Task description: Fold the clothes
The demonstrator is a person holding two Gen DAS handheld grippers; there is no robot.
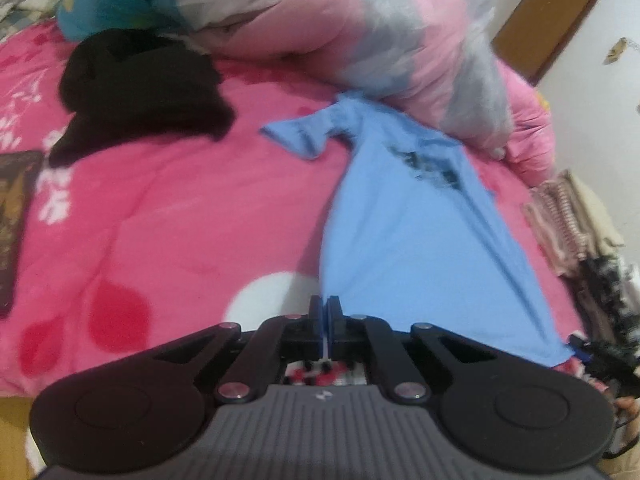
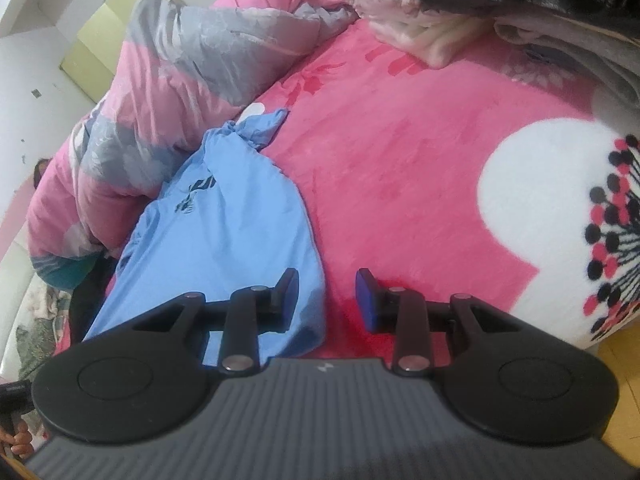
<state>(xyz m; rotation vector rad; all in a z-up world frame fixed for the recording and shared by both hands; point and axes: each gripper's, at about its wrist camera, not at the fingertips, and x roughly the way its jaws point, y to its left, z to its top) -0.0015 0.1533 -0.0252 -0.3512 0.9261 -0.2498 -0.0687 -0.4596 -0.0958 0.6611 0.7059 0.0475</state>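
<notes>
A light blue T-shirt [image 1: 404, 216] with a dark chest print lies stretched out on the pink bedspread [image 1: 168, 208], its collar end against a rolled quilt. My left gripper [image 1: 325, 306] is shut on the shirt's near hem corner, where the cloth edge runs straight into the fingertips. In the right wrist view the same T-shirt [image 2: 224, 220] lies at lower left. My right gripper [image 2: 328, 280] stands open over its other hem corner; the left finger [image 2: 286, 288] is above the cloth and the blue-padded right finger [image 2: 366, 300] is above bare bedspread [image 2: 400, 152].
A black garment [image 1: 136, 84] lies crumpled at the back left of the bed. The pink and grey quilt [image 1: 360, 32] is bunched along the far side. Folded blankets [image 2: 500, 4] are stacked at the back right, and a brown door [image 1: 544, 28] is beyond the bed.
</notes>
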